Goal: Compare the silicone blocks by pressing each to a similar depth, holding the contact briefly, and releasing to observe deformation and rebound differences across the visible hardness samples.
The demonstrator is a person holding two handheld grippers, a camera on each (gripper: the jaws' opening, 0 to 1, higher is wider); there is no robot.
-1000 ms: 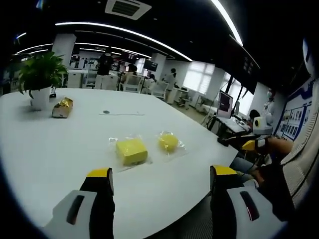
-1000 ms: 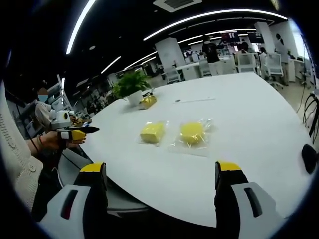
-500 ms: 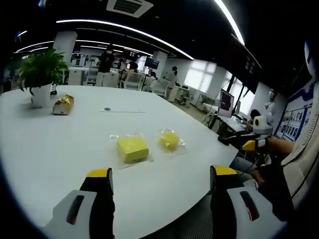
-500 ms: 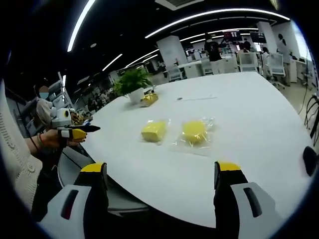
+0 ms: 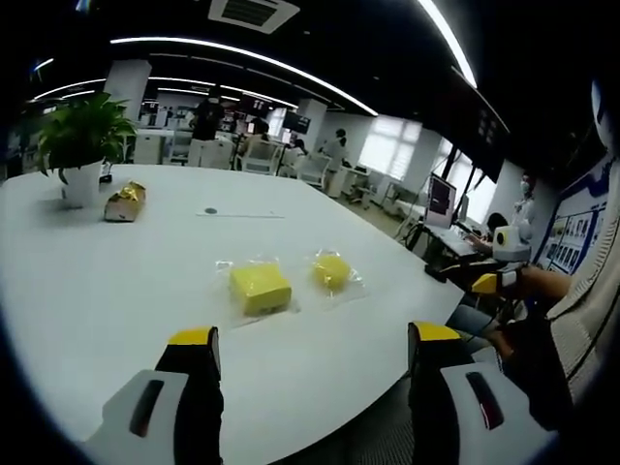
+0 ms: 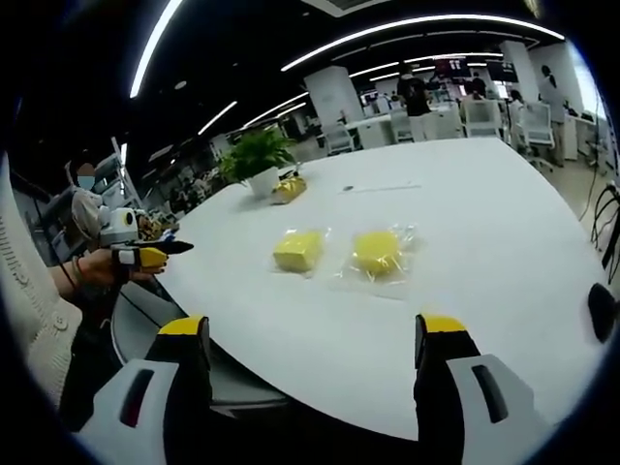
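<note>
Two yellow silicone blocks in clear wrappers lie side by side on the white table (image 5: pixel 116 291). One is a square block (image 5: pixel 259 289) (image 6: pixel 297 250), the other a round block (image 5: pixel 332 272) (image 6: pixel 377 252). My left gripper (image 5: pixel 312 339) hovers over the near table edge, short of the blocks, open with nothing between its jaws. My right gripper (image 6: pixel 312 329) is off the table edge on the opposite side, also open and holding nothing. Each gripper also appears small in the other's view, held in a hand: the right gripper (image 5: pixel 492 281) and the left gripper (image 6: pixel 145 256).
A potted plant (image 5: pixel 82 145) (image 6: pixel 260 160) and a gold packet (image 5: pixel 123 201) (image 6: pixel 289 188) stand at the far end of the table. A dark object (image 6: pixel 601 310) sits at the table's right edge. Desks, chairs and people fill the office behind.
Both views have drifted very slightly. The blocks lie where they were, and both grippers stay open.
</note>
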